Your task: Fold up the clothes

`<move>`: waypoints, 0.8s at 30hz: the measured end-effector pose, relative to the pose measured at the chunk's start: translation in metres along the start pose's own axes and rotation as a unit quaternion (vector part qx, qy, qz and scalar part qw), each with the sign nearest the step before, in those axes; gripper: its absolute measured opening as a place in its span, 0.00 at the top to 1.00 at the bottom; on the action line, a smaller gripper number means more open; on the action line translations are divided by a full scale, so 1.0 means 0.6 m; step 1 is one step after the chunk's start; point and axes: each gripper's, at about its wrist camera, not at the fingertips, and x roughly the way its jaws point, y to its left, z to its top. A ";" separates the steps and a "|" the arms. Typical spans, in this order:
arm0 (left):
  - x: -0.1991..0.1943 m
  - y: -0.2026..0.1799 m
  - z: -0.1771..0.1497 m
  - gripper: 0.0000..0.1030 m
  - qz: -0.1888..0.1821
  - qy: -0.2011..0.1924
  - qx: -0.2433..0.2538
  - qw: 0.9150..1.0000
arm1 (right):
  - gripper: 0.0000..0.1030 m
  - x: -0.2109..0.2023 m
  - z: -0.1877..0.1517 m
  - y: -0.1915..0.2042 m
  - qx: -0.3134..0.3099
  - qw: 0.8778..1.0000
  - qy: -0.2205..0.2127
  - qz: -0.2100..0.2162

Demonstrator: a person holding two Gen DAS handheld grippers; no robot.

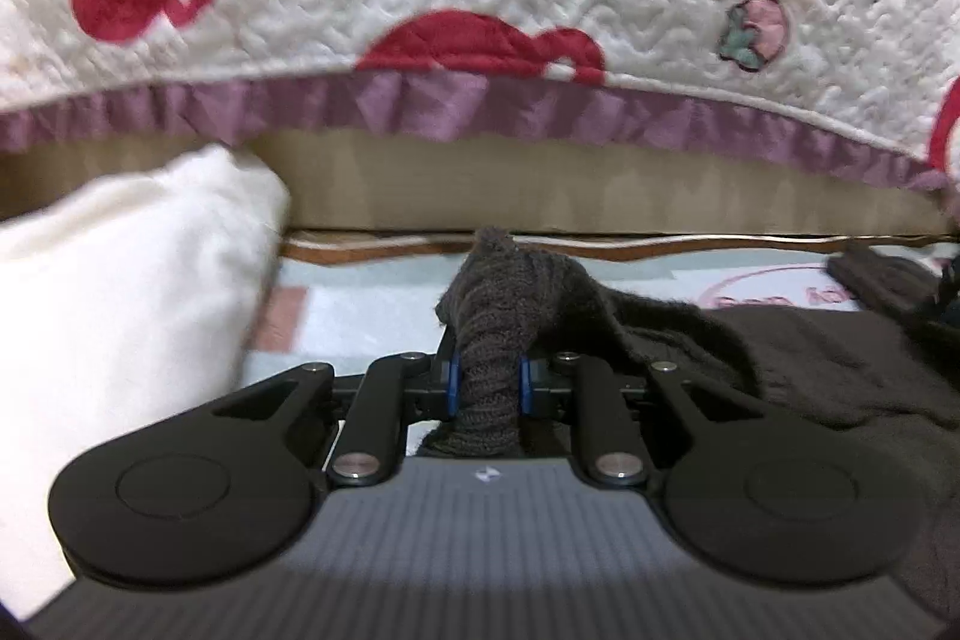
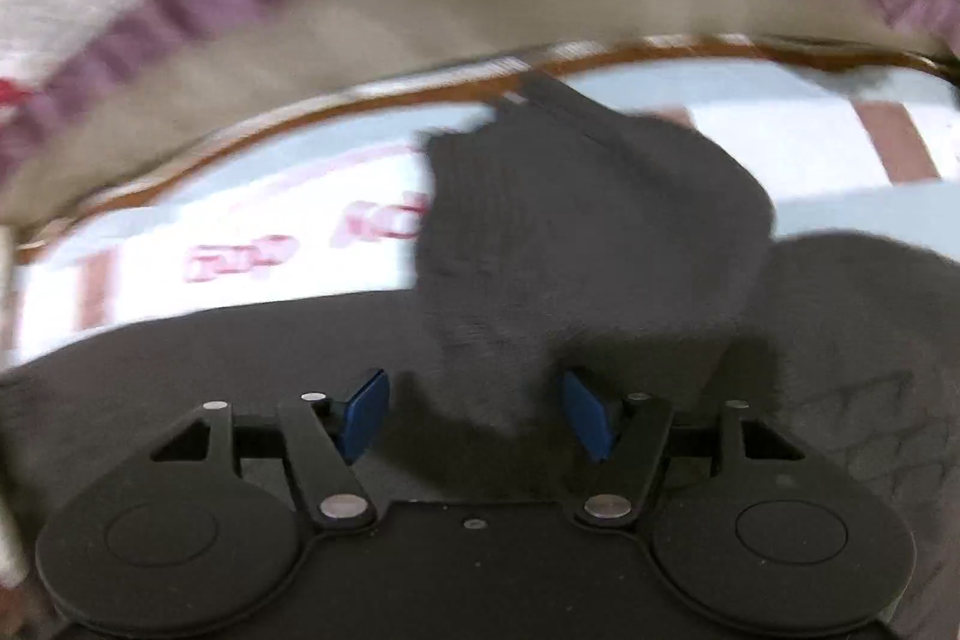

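Note:
A dark brown knitted sweater (image 1: 810, 376) lies spread on a pale printed mat (image 1: 372, 304). My left gripper (image 1: 487, 379) is shut on a bunched ribbed part of the sweater, which sticks up between the blue pads (image 1: 453, 383). In the right wrist view the same sweater (image 2: 588, 232) has a ribbed sleeve lying folded over its body. My right gripper (image 2: 474, 415) hangs just above it, jaws wide apart. The blue pads (image 2: 366, 412) touch no fabric; the sleeve end lies in the gap between them.
A white quilt with red shapes and a purple frill (image 1: 480, 100) hangs over the bed edge behind the mat. A white pillow or cloth (image 1: 120, 292) stands at the left. More dark fabric (image 1: 888, 286) lies at the far right of the mat (image 2: 240, 232).

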 end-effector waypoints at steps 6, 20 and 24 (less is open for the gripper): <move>0.005 0.005 0.000 0.84 -0.001 0.021 -0.006 1.000 | 0.89 -0.067 -0.019 -0.039 0.035 0.996 -0.079 -0.009; 0.017 0.033 -0.012 0.83 -0.032 0.016 -0.063 0.997 | 0.89 -0.267 0.039 -0.199 0.324 0.881 -0.279 0.201; 0.017 0.028 -0.012 0.64 -0.031 0.004 -0.053 0.998 | 0.89 -0.258 0.029 -0.208 0.320 0.875 -0.319 0.173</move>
